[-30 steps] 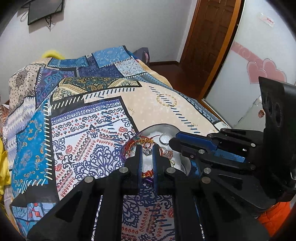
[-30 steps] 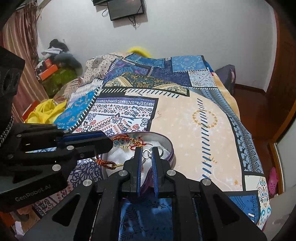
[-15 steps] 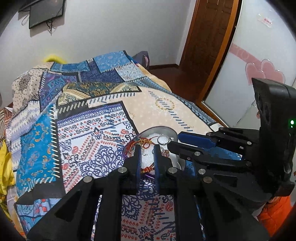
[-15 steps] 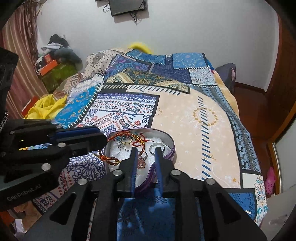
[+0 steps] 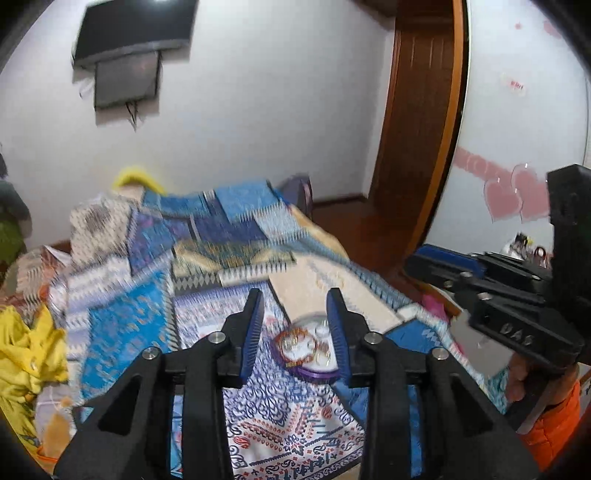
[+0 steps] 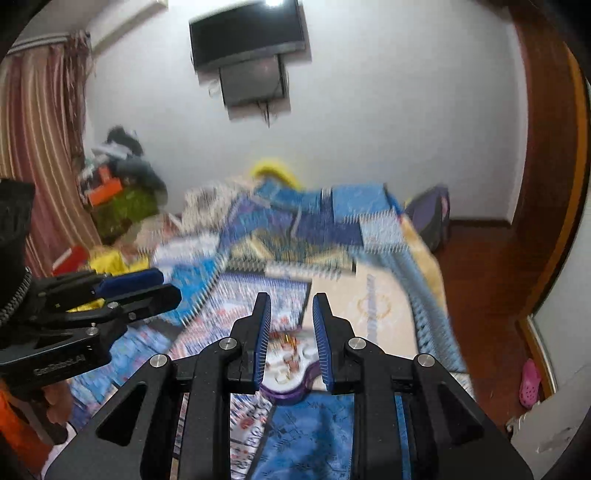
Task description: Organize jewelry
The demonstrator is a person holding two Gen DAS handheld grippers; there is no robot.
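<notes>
A heart-shaped purple jewelry box (image 5: 317, 374) with a white lining lies on the patterned quilt (image 5: 125, 332). Red and gold bangles and small pieces sit blurred inside it. My left gripper (image 5: 294, 293) hangs well above and short of the box, its jaws opening with nothing between them. In the right wrist view the same box (image 6: 286, 395) shows low between the blue pads. My right gripper (image 6: 291, 297) is also raised above it, jaws slightly apart and holding nothing. Each gripper shows in the other's view: the right gripper (image 5: 424, 258) and the left gripper (image 6: 162, 286).
The quilt-covered bed (image 6: 373, 306) fills the middle. Yellow cloth (image 5: 26, 354) lies at its left edge, with a heap of clothes (image 6: 122, 184) beyond. A TV (image 6: 251, 33) hangs on the far wall. The wooden door (image 5: 417, 122) and bare floor (image 6: 480, 277) are to the right.
Both grippers have risen and pulled back from the jewelry box, which now looks smaller and lower. Both pairs of jaws have parted, the left wider than the right.
</notes>
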